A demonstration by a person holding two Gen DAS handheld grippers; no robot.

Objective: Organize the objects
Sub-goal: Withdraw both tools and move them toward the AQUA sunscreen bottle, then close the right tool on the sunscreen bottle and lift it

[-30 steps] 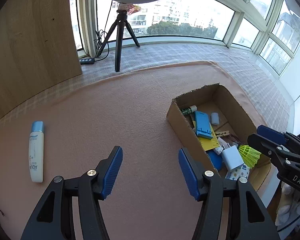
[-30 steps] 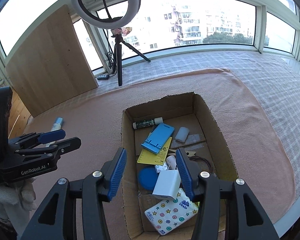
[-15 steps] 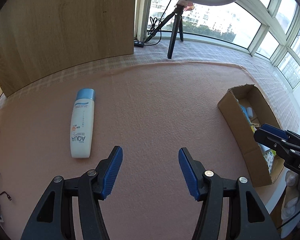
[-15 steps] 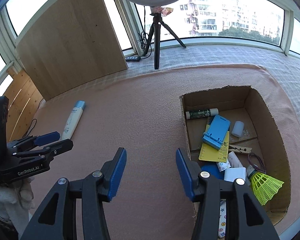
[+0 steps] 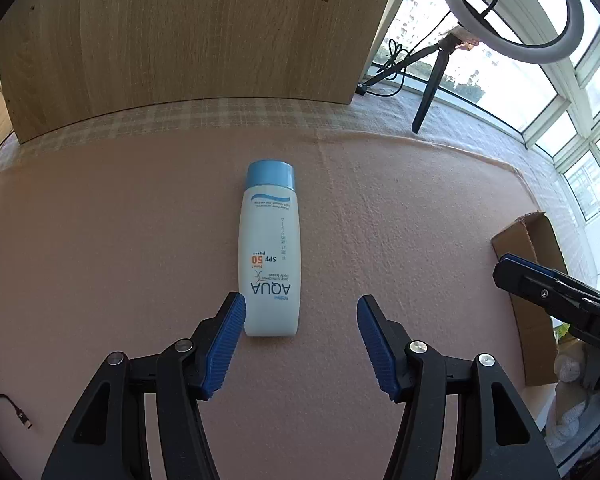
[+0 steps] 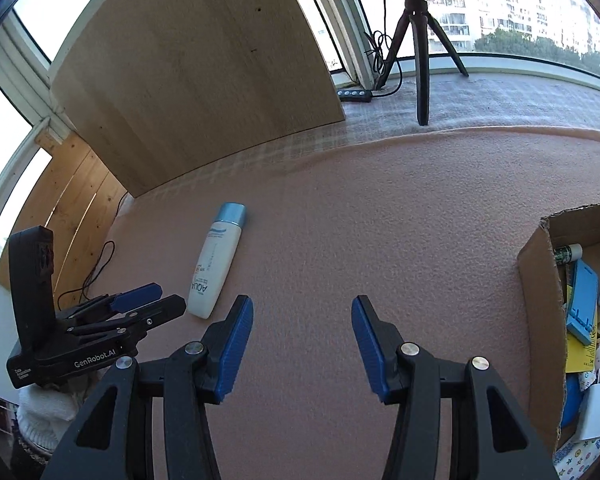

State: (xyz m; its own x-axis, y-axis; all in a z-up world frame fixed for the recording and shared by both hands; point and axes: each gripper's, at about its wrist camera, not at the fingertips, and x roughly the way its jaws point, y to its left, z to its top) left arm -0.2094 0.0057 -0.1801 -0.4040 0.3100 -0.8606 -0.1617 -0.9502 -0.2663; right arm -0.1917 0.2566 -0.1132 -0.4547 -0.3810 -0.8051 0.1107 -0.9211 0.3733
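Observation:
A white AQUA sunscreen bottle (image 5: 270,252) with a light blue cap lies flat on the pink blanket, cap pointing away; it also shows in the right wrist view (image 6: 216,262). My left gripper (image 5: 300,316) is open and empty, its fingertips just short of the bottle's base, the bottle nearer the left finger. It appears in the right wrist view (image 6: 148,304) beside the bottle's base. My right gripper (image 6: 302,320) is open and empty above bare blanket. The cardboard box (image 6: 540,320) at the right holds several small items.
A wooden board (image 5: 188,36) leans at the back. A ring light tripod (image 6: 418,48) and a power strip (image 6: 354,95) stand by the window. Cables (image 5: 16,412) lie at the left edge. The box's corner shows in the left wrist view (image 5: 528,248).
Both grippers have swung left, away from the box. The bottle has come from the left of the left wrist view to its centre, close in front of the open fingers.

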